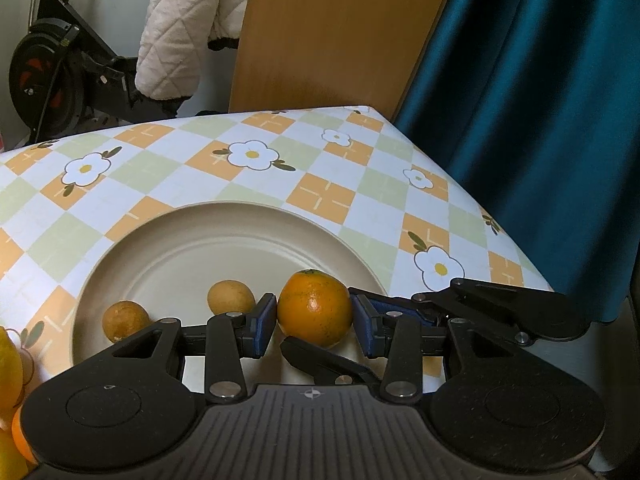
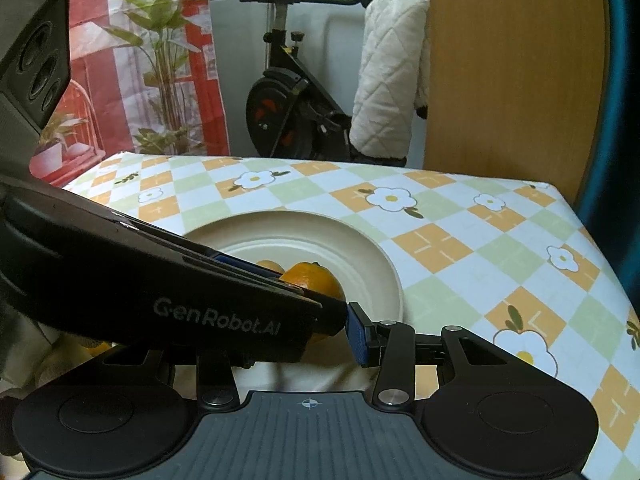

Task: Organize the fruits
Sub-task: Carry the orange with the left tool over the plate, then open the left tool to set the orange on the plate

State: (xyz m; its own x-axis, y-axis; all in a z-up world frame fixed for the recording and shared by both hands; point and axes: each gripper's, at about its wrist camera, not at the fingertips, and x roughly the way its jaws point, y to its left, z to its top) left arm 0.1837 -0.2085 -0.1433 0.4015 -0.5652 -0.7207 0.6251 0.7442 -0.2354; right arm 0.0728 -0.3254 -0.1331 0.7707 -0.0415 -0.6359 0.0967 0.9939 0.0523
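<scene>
My left gripper (image 1: 314, 326) is shut on an orange (image 1: 314, 308), its blue pads pressing both sides, low over the near edge of a beige plate (image 1: 240, 216). Two small yellow-brown fruits (image 1: 231, 296) (image 1: 125, 320) lie on the plate to the left. In the right wrist view the left gripper's black body crosses in front, with the orange (image 2: 316, 278) showing above it. Of my right gripper (image 2: 320, 340) only the right blue pad (image 2: 358, 336) shows, touching nothing I can see. Its left finger is hidden. The right gripper's body (image 1: 520, 312) sits just right of the orange.
The plate (image 2: 384, 264) rests on a checked flower tablecloth (image 1: 320, 152), whose right edge drops off beside a teal curtain (image 1: 540, 120). More yellow and orange fruits (image 1: 10, 360) show at the left edge. An exercise bike (image 2: 288, 112) and a wooden panel (image 1: 340, 32) stand behind the table.
</scene>
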